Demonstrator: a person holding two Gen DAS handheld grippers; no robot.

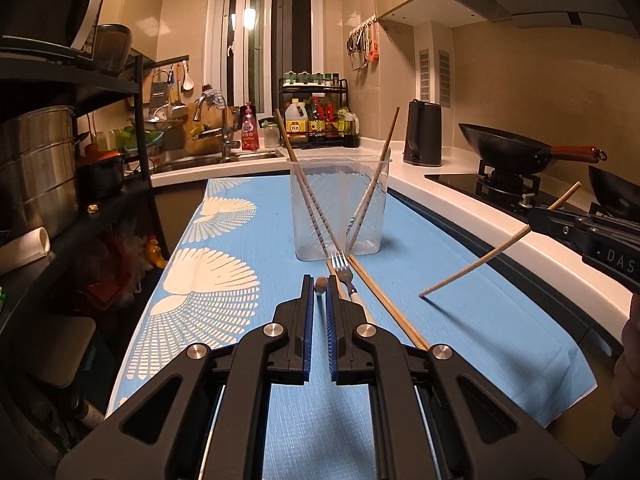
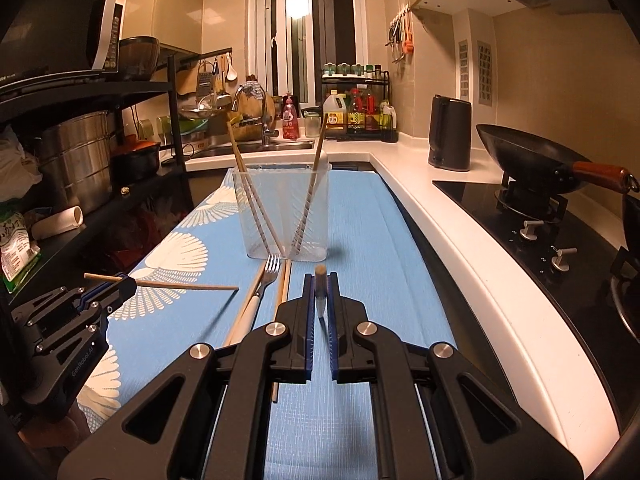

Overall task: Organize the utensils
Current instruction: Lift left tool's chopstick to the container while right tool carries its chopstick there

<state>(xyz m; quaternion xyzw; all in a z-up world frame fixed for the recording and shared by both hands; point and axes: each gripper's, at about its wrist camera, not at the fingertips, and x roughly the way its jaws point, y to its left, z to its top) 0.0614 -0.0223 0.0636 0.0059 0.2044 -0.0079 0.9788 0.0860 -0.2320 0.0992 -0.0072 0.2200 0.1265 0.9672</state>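
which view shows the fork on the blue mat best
The right wrist view: the fork lies clear of the grippers, tines toward the clear container, its white handle showing. The left wrist view shows only the fork's tines and neck; the left gripper, shut on a chopstick, hides the rest.

Each fisheye sits just behind its own hand-held gripper and looks forward and slightly down along the blue-clothed desk (image 1: 248, 248) toward the clear container (image 1: 340, 208) and the window (image 1: 260, 40) at the far end. Both views share the container, the fork (image 2: 269, 270), sink (image 2: 256, 146) and stove (image 2: 528, 216). Each also catches the other hand-held gripper at its edge.
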